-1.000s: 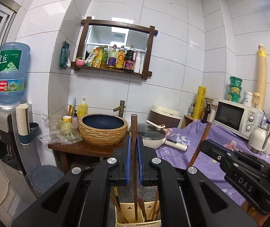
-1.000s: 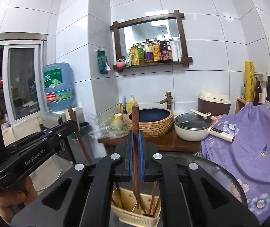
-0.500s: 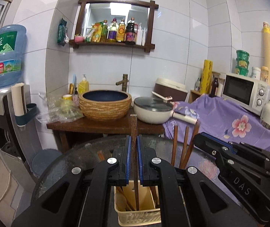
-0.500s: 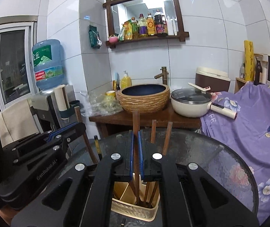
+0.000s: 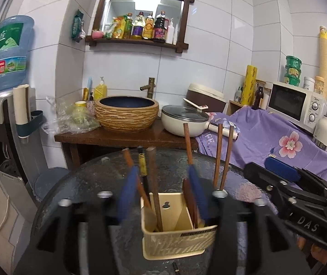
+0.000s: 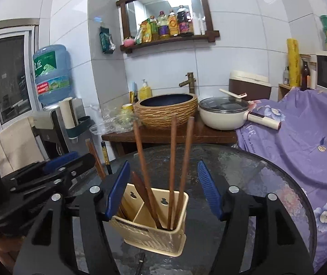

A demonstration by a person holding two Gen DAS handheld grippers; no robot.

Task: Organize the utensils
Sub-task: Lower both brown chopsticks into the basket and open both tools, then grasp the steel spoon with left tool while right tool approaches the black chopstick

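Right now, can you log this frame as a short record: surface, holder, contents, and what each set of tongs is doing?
surface: round glass table
holder: cream two-compartment basket, standing upright on the table
contents: wooden chopsticks leaning upright in both compartments; one black chopstick with gold trim
left tongs: jaws opening, gripping nothing
right tongs: jaws opening, chopsticks stand loose between them
loose item: small dark object on the glass before the basket, unclear what
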